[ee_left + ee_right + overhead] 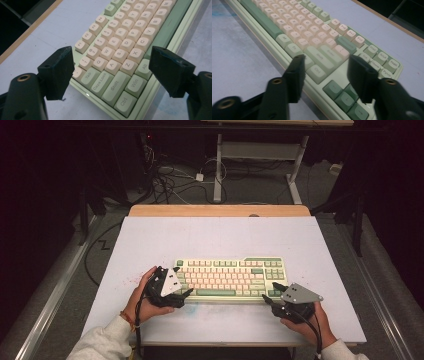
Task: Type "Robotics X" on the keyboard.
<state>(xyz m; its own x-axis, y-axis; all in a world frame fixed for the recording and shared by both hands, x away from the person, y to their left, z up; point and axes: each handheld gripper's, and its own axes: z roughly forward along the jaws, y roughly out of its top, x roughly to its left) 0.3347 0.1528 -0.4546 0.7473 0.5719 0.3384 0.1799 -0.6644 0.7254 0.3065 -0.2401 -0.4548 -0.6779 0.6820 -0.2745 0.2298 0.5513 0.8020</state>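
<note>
A pale green keyboard (227, 277) with cream and green keys lies on the white table (215, 235), near its front edge. My left gripper (184, 281) is at the keyboard's left end, held in a hand. In the left gripper view its jaws (111, 57) stand wide open astride the front left corner of the keyboard (117, 62), above the Tab, Shift and Ctrl keys. My right gripper (269, 291) is at the right front corner. Its jaws (326, 60) are apart over the keyboard (312, 35), with the right Ctrl and arrow keys between them, and I see no pad pressing on it.
A wooden strip (220, 210) runs along the table's far edge. Beyond it are floor cables (170, 180) and the legs of another desk (218, 170). White table surface lies bare behind the keyboard and on both sides of it.
</note>
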